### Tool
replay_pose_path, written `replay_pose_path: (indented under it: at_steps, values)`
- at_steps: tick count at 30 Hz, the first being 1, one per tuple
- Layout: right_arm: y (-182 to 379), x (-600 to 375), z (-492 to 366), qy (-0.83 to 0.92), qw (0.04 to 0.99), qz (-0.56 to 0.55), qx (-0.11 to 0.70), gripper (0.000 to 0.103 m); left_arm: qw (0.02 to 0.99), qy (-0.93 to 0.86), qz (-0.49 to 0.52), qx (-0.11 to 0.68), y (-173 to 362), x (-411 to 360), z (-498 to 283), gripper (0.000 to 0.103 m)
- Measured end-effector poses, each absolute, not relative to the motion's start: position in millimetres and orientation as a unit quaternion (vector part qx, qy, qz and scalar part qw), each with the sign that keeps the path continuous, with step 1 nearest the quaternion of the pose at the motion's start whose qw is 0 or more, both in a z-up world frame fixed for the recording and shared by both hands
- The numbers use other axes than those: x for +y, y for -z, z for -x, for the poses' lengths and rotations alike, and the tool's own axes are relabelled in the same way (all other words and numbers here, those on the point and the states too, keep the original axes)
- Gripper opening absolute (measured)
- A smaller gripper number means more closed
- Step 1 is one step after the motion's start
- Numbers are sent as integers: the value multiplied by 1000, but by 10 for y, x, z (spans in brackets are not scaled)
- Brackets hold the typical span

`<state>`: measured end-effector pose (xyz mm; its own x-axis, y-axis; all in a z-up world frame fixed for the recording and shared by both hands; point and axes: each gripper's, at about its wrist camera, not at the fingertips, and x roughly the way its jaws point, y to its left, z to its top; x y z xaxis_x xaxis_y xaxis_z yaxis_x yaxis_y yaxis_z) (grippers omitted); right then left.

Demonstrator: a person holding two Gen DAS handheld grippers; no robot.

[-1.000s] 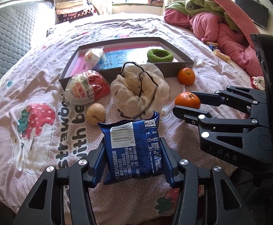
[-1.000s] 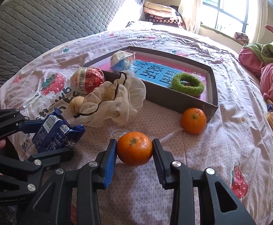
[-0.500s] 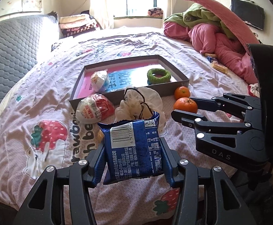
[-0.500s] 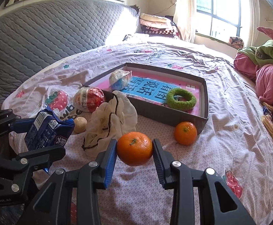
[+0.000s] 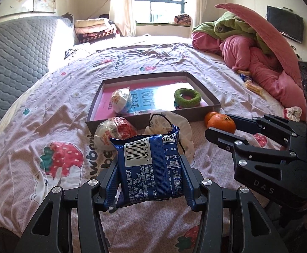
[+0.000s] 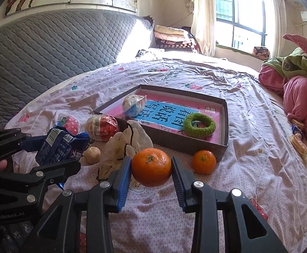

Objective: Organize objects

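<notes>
The left gripper [image 5: 151,181] is clenched on a crinkly blue foil snack packet [image 5: 151,168], pads pressing its two side edges, barcode face up. The right gripper [image 6: 151,178] is clenched on a round orange mandarin [image 6: 151,167], pads at its 3 and 9 o'clock sides. Both loads hang clear above the pink strawberry-print bedsheet [image 5: 54,126].

The step in hand looks like carrying both items to the shallow grey cardboard box with a pink-and-blue printed floor [image 5: 213,104], which lies at 12 o'clock from the left gripper and at about 1 o'clock from the right. To do it well, I would keep both loads high enough to pass the near wall, steer the packet past the crumpled white cloth pouch with a black cord [image 5: 170,126] just in front of that wall, and let go only over bare floor, away from the items already inside. The mandarin would likely roll, so it wants a low release.

Count:
- mandarins: two, one held and one on the sheet [image 6: 203,161] at the box's near corner
- foil packets: one
- round wrapped snacks: two, a white-and-blue one [image 5: 120,101] in the box and a red-and-white one [image 5: 115,131] outside
- fuzzy green rings [image 5: 187,98]: one, in the box
- small beige lumpy ball [image 6: 92,155]: one
- cloth pouches: one
</notes>
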<state>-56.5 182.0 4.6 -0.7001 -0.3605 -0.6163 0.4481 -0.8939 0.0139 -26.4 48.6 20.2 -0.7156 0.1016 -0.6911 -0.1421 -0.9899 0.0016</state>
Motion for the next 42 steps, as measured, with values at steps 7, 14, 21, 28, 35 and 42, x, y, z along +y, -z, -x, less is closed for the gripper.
replay_pose_path:
  at_steps: [7, 14, 21, 28, 35, 42]
  values:
    - [-119, 1795, 571, 922, 220, -311, 66, 38, 59, -929, 364, 18, -277, 471, 361, 53]
    - [-206, 1816, 567, 927, 217, -301, 59, 38, 51, -933, 355, 11, -362, 443, 421, 53]
    - [-338, 1838, 631, 933, 209, -289, 49, 38, 52, -934, 354, 3, -394, 434, 519, 53]
    - [-409, 1836, 759, 935, 205, -284, 50, 38, 49, -936, 350, 0, -433, 428, 641, 53]
    - [-404, 1847, 851, 935, 205, -285, 51, 38, 41, -937, 346, 4, -458, 418, 783, 53]
    - [-386, 1809, 934, 934, 204, -288, 57, 38, 36, -938, 345, -3, -483, 381, 927, 53]
